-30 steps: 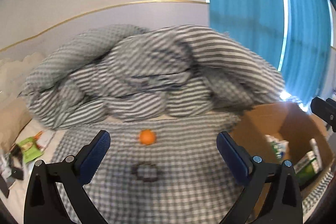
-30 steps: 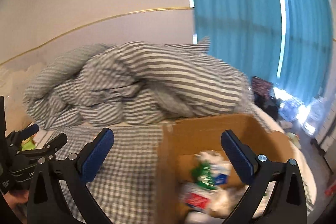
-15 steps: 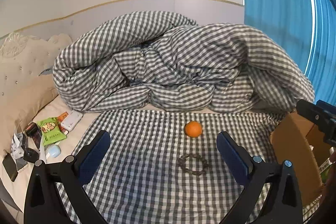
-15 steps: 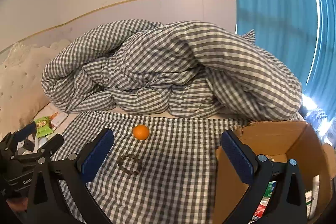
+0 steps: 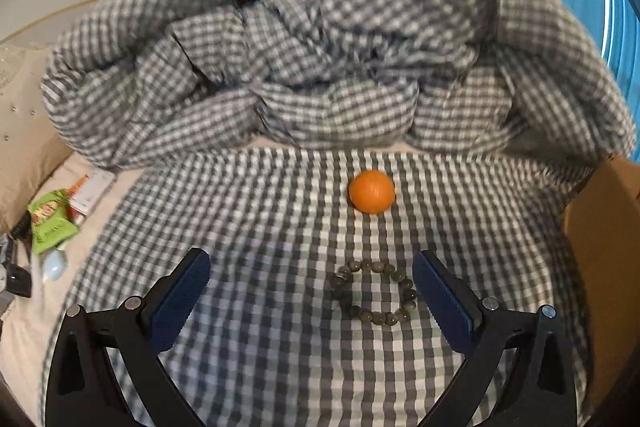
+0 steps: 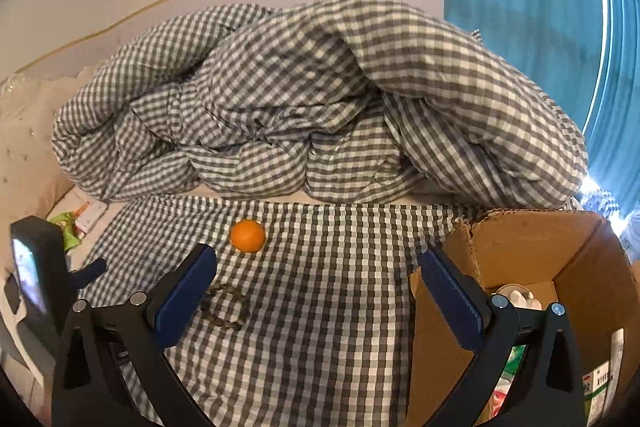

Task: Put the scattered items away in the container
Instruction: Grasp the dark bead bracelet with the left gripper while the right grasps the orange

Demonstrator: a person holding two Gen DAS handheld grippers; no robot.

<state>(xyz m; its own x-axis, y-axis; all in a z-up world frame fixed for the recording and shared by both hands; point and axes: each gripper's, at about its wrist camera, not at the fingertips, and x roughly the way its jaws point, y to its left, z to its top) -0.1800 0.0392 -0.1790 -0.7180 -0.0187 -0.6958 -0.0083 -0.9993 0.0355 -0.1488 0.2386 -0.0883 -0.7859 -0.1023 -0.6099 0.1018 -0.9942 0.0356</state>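
Observation:
An orange (image 5: pixel 371 191) (image 6: pixel 247 235) rests on the checked bedsheet (image 5: pixel 280 307). Nearer to me lies a bead bracelet (image 5: pixel 376 295) (image 6: pixel 224 307). My left gripper (image 5: pixel 310 291) is open just above the sheet, the bracelet lying close to its right finger. My right gripper (image 6: pixel 318 287) is open and holds nothing; its right finger stands over the near wall of the cardboard box (image 6: pixel 532 247) (image 5: pixel 600 227), which contains packets and a white item. The left gripper's body (image 6: pixel 36 279) shows at the left edge of the right wrist view.
A bunched checked duvet (image 5: pixel 320 47) (image 6: pixel 320 107) fills the back of the bed. A green snack packet (image 5: pixel 50 223), a card and small dark items lie at the left by a beige pillow (image 5: pixel 20 147). Blue curtains (image 6: pixel 540 7) hang at the right.
Both grippers have swung left, away from the box, and dropped toward the sheet. The orange and bracelet now sit closer and larger in the left wrist view. Both stay open.

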